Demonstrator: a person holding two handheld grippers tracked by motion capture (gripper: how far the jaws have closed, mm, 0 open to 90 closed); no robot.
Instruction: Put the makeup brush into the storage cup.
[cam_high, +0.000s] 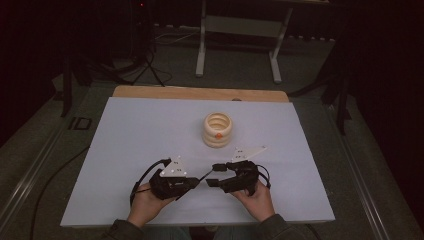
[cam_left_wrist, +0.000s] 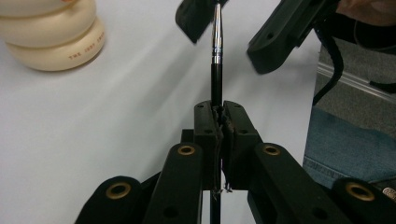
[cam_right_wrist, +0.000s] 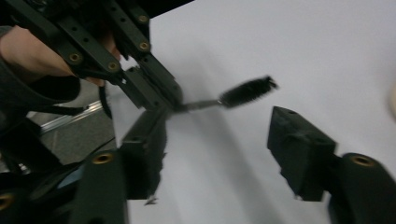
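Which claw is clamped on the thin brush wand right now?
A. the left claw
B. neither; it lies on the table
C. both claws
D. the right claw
A: the left claw has its jaws shut on the brush wand, while the right claw stands open around the bristle end.

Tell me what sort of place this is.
Probably a lab recording station: a white-covered wooden table on grey carpet, a dark tripod behind it, and handheld black two-jaw grippers, left and right.
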